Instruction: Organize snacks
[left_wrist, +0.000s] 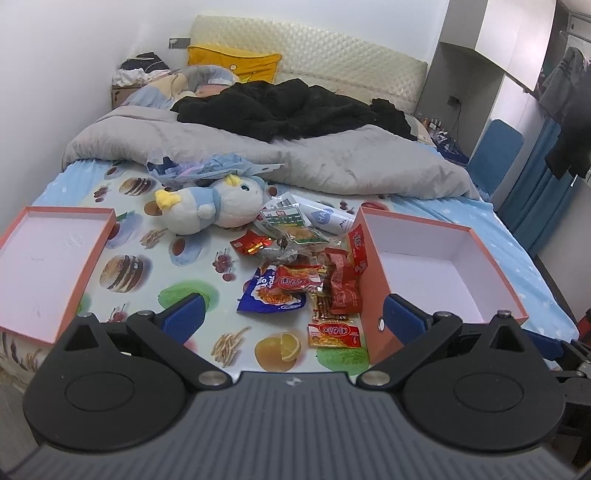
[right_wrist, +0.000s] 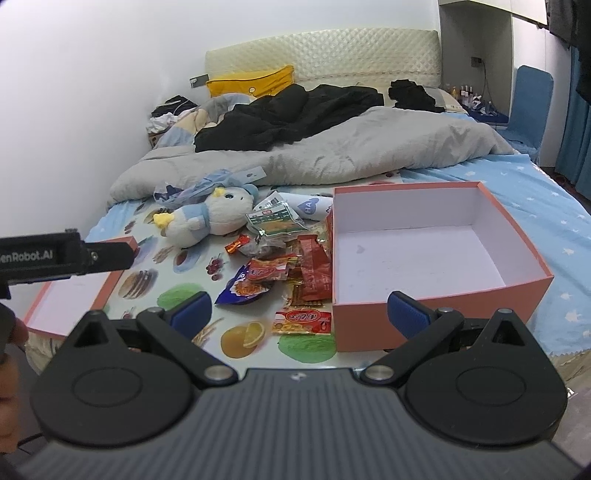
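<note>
A pile of snack packets (left_wrist: 306, 273) lies on the bed between a pink box lid (left_wrist: 48, 266) on the left and an empty pink box (left_wrist: 436, 269) on the right. The pile has red packets (left_wrist: 341, 284), a blue bag (left_wrist: 266, 291) and a green-topped packet (left_wrist: 291, 225). My left gripper (left_wrist: 291, 317) is open and empty, near the bed's front edge just short of the pile. In the right wrist view, my right gripper (right_wrist: 299, 314) is open and empty, before the snacks (right_wrist: 288, 269) and the box (right_wrist: 424, 254). The left gripper's body (right_wrist: 55, 258) shows at the left over the lid (right_wrist: 74, 291).
A blue and white plush toy (left_wrist: 214, 206) lies behind the snacks. A grey duvet (left_wrist: 314, 155) and black clothing (left_wrist: 288, 107) cover the far bed. A white tube (left_wrist: 328, 218) lies by the box. A blue chair (left_wrist: 495, 155) stands at the right.
</note>
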